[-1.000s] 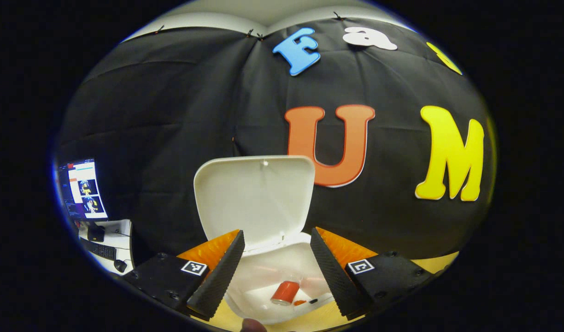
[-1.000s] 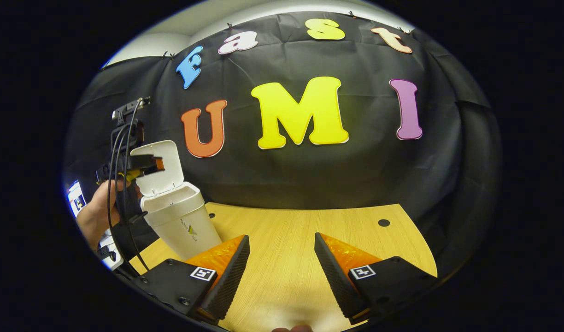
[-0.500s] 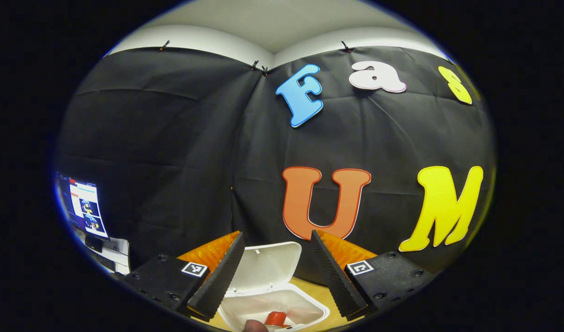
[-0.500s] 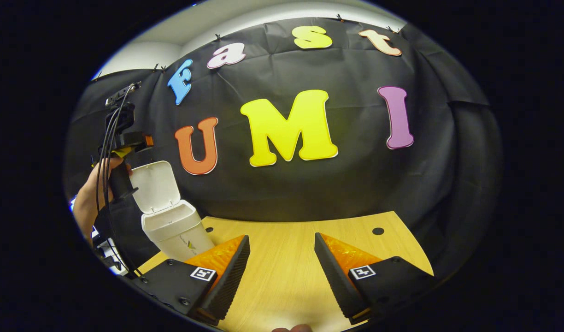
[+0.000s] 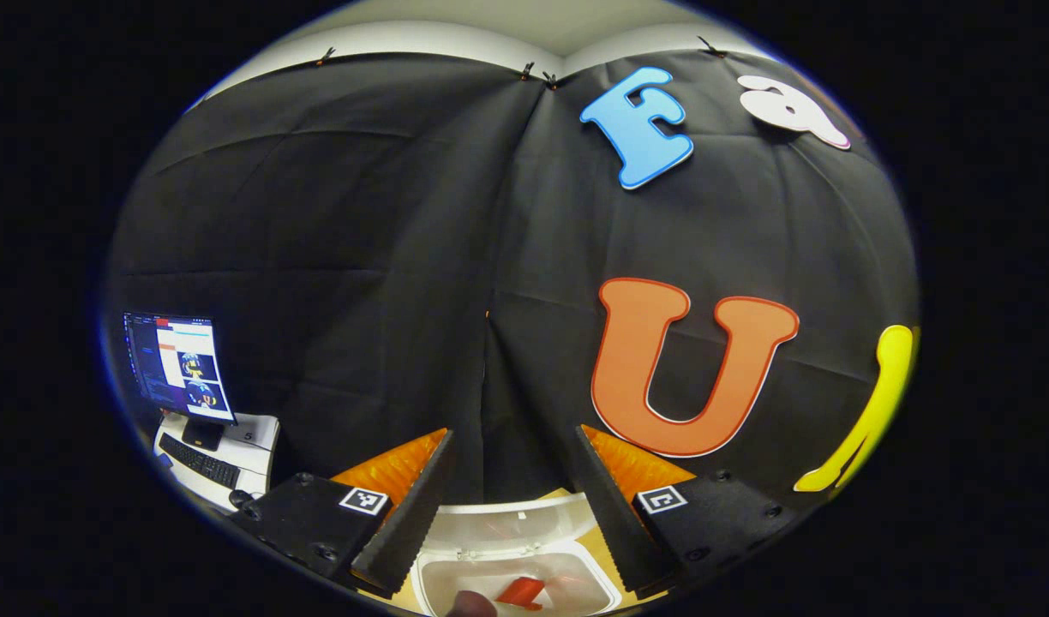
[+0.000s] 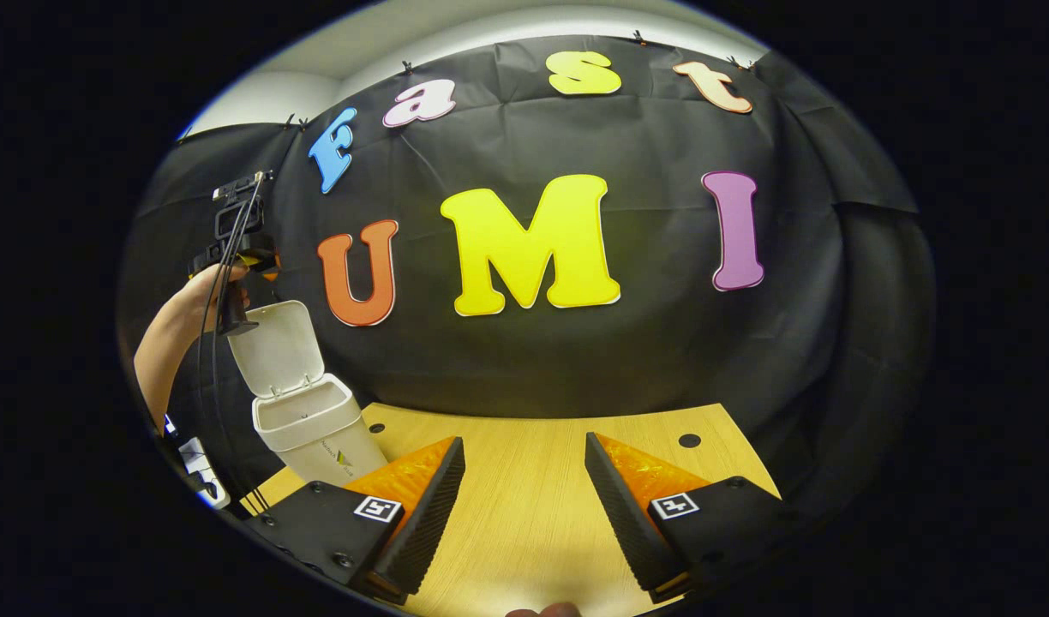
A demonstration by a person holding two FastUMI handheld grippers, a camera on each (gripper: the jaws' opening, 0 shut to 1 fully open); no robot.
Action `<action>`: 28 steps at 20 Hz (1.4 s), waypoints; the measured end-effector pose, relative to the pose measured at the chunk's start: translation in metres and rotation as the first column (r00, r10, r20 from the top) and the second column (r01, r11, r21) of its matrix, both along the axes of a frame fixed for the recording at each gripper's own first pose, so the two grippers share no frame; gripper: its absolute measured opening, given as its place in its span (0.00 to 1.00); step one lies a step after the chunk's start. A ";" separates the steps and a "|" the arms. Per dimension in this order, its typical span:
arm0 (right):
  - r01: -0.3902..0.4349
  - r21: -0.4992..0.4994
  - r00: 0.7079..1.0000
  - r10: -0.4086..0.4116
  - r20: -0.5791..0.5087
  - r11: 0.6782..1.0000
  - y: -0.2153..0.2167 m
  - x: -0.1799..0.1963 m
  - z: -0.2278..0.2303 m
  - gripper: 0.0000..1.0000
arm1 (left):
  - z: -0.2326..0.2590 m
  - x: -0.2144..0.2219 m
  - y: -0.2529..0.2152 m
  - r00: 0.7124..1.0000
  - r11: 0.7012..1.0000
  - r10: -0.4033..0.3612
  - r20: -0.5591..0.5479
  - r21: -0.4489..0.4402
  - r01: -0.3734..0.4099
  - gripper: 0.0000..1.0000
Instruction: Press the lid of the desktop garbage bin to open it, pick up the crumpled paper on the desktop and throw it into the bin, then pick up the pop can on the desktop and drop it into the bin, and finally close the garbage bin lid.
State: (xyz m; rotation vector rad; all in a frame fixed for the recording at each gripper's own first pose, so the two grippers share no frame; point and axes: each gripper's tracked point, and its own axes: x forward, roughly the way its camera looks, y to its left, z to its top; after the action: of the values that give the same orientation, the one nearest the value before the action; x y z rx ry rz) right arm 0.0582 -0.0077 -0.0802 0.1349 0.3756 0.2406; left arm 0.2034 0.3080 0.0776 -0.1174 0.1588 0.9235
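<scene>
I read the task as nearly done: the bin [image 6: 314, 428] stands with its lid [image 6: 273, 347] tipped up and back on the hinge, and in the left gripper view the pop can [image 5: 522, 591] lies on its side at the bottom of the bin, a red cylinder against smooth white plastic. I cannot make out the crumpled paper inside; the bin's lower part is cut off there. The tabletop [image 6: 533, 480] right of the bin is bare, so I judge both items are dropped and only 1 step is left, closing the lid. The left gripper [image 5: 512, 501] hovers above the bin's mouth, fingers spread wide with nothing between them; the right gripper view shows the left gripper held in a hand [image 6: 206, 287] just above the lid's top edge. The right gripper [image 6: 524, 506] sits well to the right of the bin, low over the table, fingers also wide and empty. The bin is a rounded-rectangle tub in glossy white plastic, tapering downward; the table is pale wood-grain laminate.
</scene>
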 end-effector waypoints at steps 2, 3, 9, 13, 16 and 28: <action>0.005 0.004 1.000 -0.005 -0.010 1.000 0.001 0.002 -0.003 0.89 | -0.015 0.001 0.010 1.000 0.999 0.013 -0.026 -0.031 -0.014 0.89; 0.004 0.007 1.000 -0.004 -0.017 1.000 0.003 0.003 -0.004 0.89 | -0.021 0.002 0.012 0.999 0.999 0.018 -0.032 -0.047 -0.020 0.89; -0.036 0.005 0.999 0.036 -0.014 0.999 0.015 0.002 -0.004 0.89 | -0.048 -0.001 0.017 0.998 0.992 0.017 -0.065 -0.127 -0.025 0.90; -0.048 0.012 0.999 0.048 -0.019 0.999 0.011 -0.004 -0.008 0.89 | -0.052 -0.007 0.000 0.996 0.993 0.019 -0.089 -0.111 -0.028 0.90; -0.046 0.029 0.999 0.047 -0.017 0.999 0.001 -0.008 -0.008 0.89 | -0.059 -0.015 -0.025 0.994 0.995 0.007 -0.106 -0.102 -0.017 0.90; -0.010 0.005 1.000 0.010 -0.020 1.000 -0.066 -0.035 -0.013 0.90 | -0.163 -0.058 -0.115 0.984 0.977 -0.056 -0.168 -0.214 0.019 0.90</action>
State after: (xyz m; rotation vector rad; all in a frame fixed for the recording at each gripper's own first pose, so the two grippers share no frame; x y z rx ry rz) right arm 0.0227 -0.0741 -0.0933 0.1400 0.3958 0.2498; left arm 0.1453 0.1934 -0.0859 -0.2306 0.4203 0.8764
